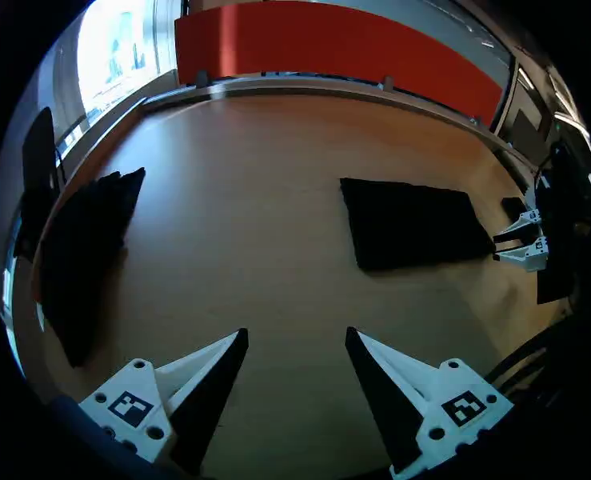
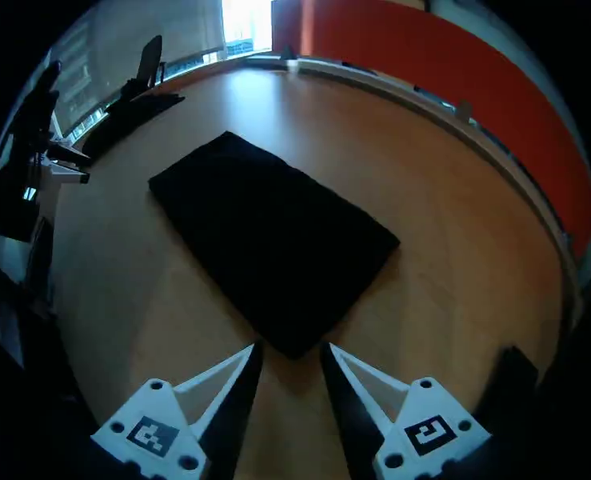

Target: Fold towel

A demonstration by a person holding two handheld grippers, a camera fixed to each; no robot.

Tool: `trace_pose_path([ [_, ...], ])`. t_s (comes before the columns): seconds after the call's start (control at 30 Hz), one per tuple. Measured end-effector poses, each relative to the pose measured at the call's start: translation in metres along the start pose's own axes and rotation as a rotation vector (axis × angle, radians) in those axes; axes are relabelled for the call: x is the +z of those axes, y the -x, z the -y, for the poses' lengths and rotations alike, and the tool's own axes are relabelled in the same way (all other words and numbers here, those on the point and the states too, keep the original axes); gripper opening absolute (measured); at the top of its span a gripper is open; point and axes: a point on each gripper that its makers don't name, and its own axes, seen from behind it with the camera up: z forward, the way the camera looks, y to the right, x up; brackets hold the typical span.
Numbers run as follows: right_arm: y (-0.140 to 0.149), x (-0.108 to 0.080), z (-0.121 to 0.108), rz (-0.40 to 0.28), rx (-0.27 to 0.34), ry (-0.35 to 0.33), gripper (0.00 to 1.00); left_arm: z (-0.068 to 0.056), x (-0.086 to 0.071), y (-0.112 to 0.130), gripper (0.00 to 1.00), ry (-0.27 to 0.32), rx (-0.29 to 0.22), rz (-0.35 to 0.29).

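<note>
A black towel (image 2: 271, 240) lies flat as a folded rectangle on the wooden table (image 2: 439, 240). Its near corner reaches the gap between the tips of my right gripper (image 2: 289, 350), which stands open just above the table. In the left gripper view the same towel (image 1: 411, 224) sits to the right, with the right gripper (image 1: 497, 247) at its right edge. My left gripper (image 1: 295, 340) is open over bare wood, well away from the towel, with nothing between its fingers. The right gripper view shows that left gripper (image 2: 83, 164) far off at the upper left.
A second dark cloth (image 1: 83, 256) lies near the table's left edge, also seen as a dark heap (image 2: 131, 112) in the right gripper view. A red panel (image 1: 335, 44) runs along the table's far edge. A small black object (image 1: 513, 208) lies beside the towel.
</note>
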Motion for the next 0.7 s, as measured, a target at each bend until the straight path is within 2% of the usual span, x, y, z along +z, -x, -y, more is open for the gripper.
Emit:
trace_pose_path([
  [0.13,0.0019,0.0017,-0.0003,0.012,-0.013,-0.013,0.39,0.0015,-0.0024,0.0028,0.9,-0.001,-0.008,0.0],
  [0.27,0.0035,0.0035,-0.0021,0.022,-0.024,-0.017,0.38,0.0029,-0.0049,0.0055,0.9,-0.004,-0.015,0.0],
  [0.53,-0.0007,0.0039,-0.0049,0.01,-0.044,-0.006,0.07,0.0052,-0.0074,0.0078,0.9,-0.013,-0.022,-0.002],
  [0.7,-0.0058,0.0019,-0.0042,-0.006,-0.038,-0.002,0.05,0.0034,-0.0078,0.0056,0.9,-0.01,-0.026,-0.01],
])
